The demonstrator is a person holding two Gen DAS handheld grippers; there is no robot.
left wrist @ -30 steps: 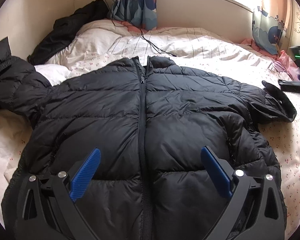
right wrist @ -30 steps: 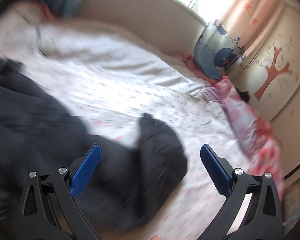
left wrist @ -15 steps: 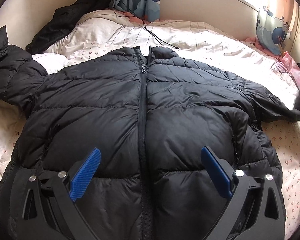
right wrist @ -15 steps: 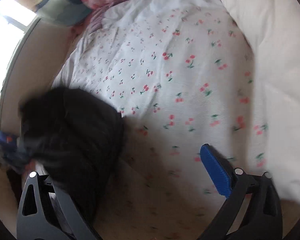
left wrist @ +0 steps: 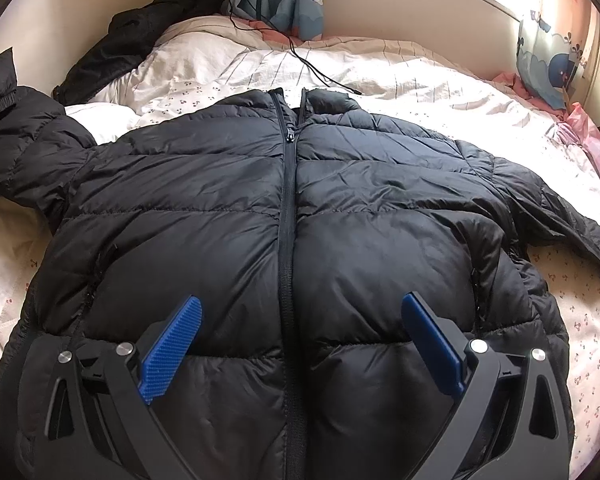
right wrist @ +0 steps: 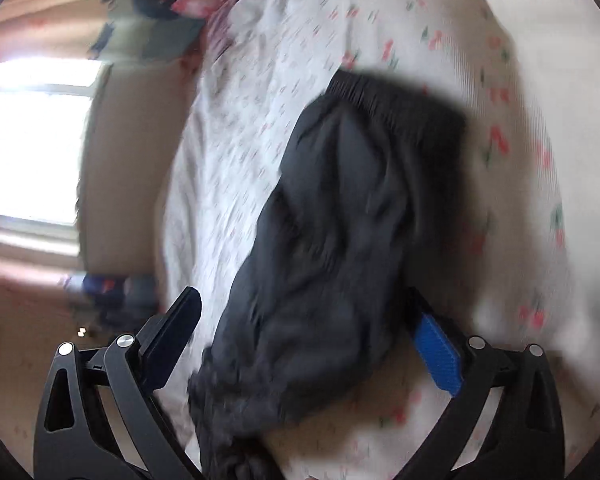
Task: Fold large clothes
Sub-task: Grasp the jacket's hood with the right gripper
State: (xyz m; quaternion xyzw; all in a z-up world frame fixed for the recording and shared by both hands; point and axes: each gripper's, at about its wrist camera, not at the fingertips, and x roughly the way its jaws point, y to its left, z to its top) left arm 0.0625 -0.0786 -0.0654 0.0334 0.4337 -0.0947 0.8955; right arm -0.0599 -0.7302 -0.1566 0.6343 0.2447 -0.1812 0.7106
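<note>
Above the jacket [left wrist: 288, 216], left gripper [left wrist: 300, 336] hovers, jaws spread.

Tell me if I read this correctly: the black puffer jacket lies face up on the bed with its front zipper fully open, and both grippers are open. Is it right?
Not quite. The zipper is closed almost to the collar, as the left wrist view shows. The rest holds: the black puffer jacket lies face up on the bed, and the left gripper and right gripper are both open.
</note>
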